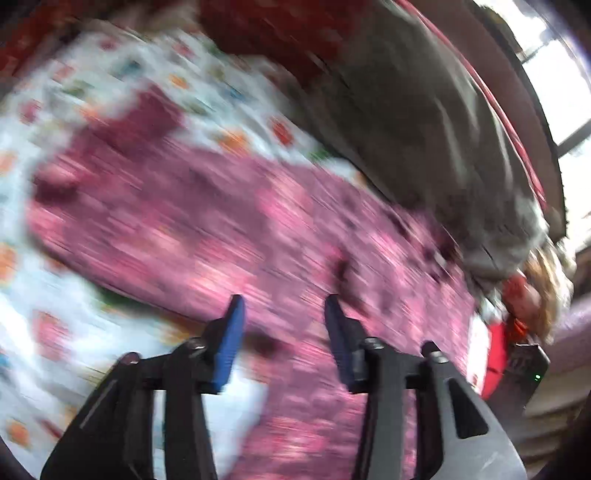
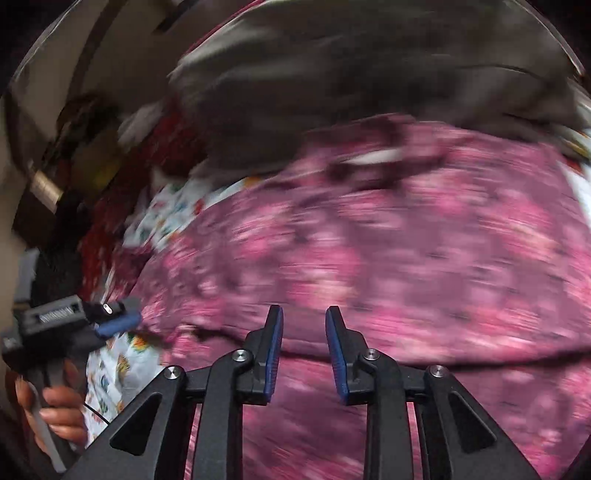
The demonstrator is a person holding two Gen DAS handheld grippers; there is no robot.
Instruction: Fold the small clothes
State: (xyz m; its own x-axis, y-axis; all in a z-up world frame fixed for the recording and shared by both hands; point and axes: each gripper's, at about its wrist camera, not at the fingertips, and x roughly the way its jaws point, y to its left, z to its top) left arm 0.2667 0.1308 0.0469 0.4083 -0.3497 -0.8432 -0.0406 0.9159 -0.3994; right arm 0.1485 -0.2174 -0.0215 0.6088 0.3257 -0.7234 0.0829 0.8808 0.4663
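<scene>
In the left wrist view, a white sheet with a coloured print is covering the surface at the far left, heavily blurred. A pink floral garment is lying spread on that sheet and is filling the middle of the frame. The left gripper is hovering over the near edge of the garment with its blue pads standing apart and nothing between them. A grey cloth is lying beyond the garment toward the upper right, with dark red fabric beside it. The right gripper is appearing at the right edge, too blurred to read.

In the right wrist view, the person's left hand is gripping the handle of the left gripper at the far left; its jaw setting cannot be judged here. The printed sheet is showing just beside it. The floral garment is occupying the centre and right of the frame. The right gripper is sitting low over the garment with its jaws parted and holding nothing. The grey cloth is lying along the garment's far edge.
</scene>
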